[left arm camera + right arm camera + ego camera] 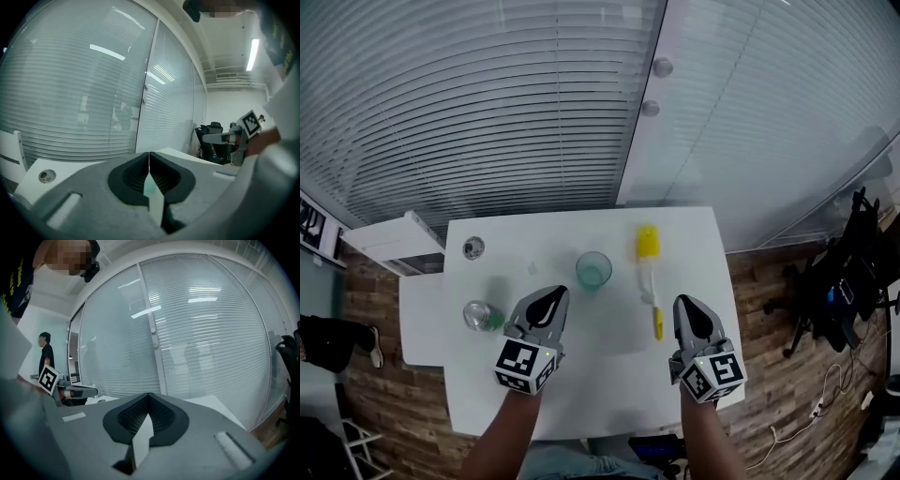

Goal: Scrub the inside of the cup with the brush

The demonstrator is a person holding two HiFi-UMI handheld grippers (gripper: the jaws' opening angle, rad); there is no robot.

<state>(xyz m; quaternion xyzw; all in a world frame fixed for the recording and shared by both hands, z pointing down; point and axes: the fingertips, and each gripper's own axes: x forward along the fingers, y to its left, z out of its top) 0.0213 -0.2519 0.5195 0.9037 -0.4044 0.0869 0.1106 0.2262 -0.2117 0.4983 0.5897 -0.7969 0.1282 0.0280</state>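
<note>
the cup (593, 270) stands unheld toward the table's (600, 384) far edge, brush (649, 272) just right of it; both left gripper (557, 293) and right gripper (686, 303) are closed on nothing, so arriving unopened could tip the cup.

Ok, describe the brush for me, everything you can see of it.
The brush has a yellow bristle head, a thin white plastic-looking handle and a yellow near end. It lies flat on the white table, head pointing away, to the right of the cup. Only the table touches it.
</note>
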